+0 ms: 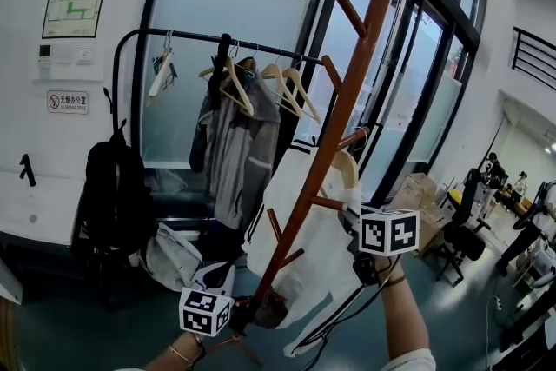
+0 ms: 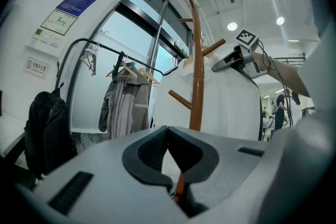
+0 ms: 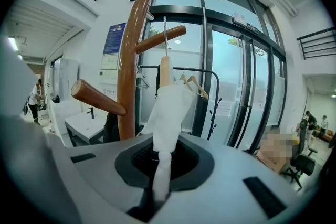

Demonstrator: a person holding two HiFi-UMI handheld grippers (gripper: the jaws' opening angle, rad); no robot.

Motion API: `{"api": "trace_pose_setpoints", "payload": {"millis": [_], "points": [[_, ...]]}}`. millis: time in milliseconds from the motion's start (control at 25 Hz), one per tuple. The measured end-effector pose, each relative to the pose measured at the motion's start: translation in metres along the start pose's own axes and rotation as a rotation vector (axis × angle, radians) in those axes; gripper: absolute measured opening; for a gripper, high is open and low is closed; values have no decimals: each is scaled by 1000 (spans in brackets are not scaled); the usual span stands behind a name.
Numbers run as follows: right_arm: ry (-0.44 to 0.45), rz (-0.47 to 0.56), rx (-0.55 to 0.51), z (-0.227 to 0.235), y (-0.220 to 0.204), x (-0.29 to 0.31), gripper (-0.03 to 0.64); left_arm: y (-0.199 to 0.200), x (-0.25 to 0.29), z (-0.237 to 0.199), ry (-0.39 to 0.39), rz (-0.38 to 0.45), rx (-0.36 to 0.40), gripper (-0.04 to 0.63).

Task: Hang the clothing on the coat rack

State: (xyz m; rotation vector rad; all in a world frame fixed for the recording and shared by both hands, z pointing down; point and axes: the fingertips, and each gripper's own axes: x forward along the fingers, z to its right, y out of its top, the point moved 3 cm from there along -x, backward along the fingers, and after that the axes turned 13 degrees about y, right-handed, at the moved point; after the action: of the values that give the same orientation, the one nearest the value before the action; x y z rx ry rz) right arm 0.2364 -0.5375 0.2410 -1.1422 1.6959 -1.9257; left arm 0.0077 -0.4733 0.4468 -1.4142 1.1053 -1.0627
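Observation:
A brown wooden coat rack (image 1: 326, 152) with short pegs leans diagonally through the head view. My left gripper (image 1: 246, 310) is shut on its pole low down, and the pole (image 2: 181, 186) shows between the jaws in the left gripper view. A white garment (image 1: 300, 265) hangs on a wooden hanger (image 1: 346, 165) beside the pole. My right gripper (image 1: 352, 221) is shut on a fold of that white fabric (image 3: 163, 165). In the right gripper view the hanger's metal hook (image 3: 165, 34) stands at an upper peg (image 3: 157, 39); I cannot tell whether it rests on it.
Behind stands a black clothes rail (image 1: 208, 37) with wooden hangers and a grey jacket (image 1: 230, 143). A black backpack (image 1: 113, 195) hangs at the left by a white counter. Glass doors fill the back. Boxes and an office chair (image 1: 460, 239) stand at the right.

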Motion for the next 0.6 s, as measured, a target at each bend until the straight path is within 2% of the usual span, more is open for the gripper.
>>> {"api": "trace_pose_setpoints", "payload": {"millis": [600], "points": [[15,-25,2,-9,-13,9,40,-6,-1,-2,-4,-14,-9,8]]}}
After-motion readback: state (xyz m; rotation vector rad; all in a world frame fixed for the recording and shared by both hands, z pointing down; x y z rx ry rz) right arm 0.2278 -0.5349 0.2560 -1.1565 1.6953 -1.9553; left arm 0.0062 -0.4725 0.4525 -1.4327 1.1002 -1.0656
